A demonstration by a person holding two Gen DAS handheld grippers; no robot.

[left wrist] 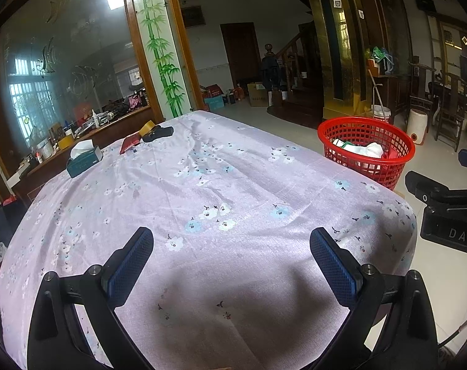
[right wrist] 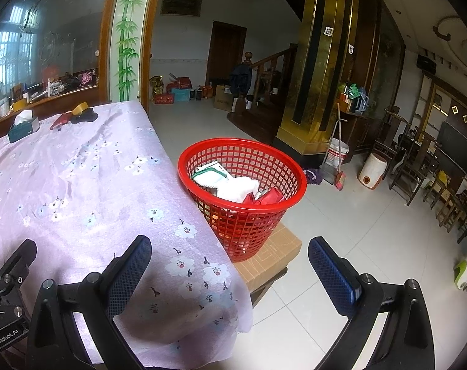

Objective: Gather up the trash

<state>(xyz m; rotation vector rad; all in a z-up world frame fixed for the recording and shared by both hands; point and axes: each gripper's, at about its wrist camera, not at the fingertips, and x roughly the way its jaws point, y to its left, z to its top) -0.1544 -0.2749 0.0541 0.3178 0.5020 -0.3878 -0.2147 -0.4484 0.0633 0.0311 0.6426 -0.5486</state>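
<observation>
While both tools hover low over the near end of the counter, neither holds anything. Left hand-held gripper: jaws spread wide, blue pads facing each other above the lilac flowered cloth, nothing btwn them. Right hand-held gripper: also spread wide, empty, straddling the counter's right corner w/ one finger over cloth and the other over floor tiles.

Just beyond that corner, off the counter's right edge, a red mesh basket stands on a cardboard box. Trash already lies inside: white crumpled paper, a white-and-green packet, red wrappers.

Middle of the cloth is bare apart from wrinkles.

Far-left end of the counter: a dark tissue box w/ a white tissue sticking up, then a red packet, a black case and a roll of tan tape, clustered close together.
</observation>
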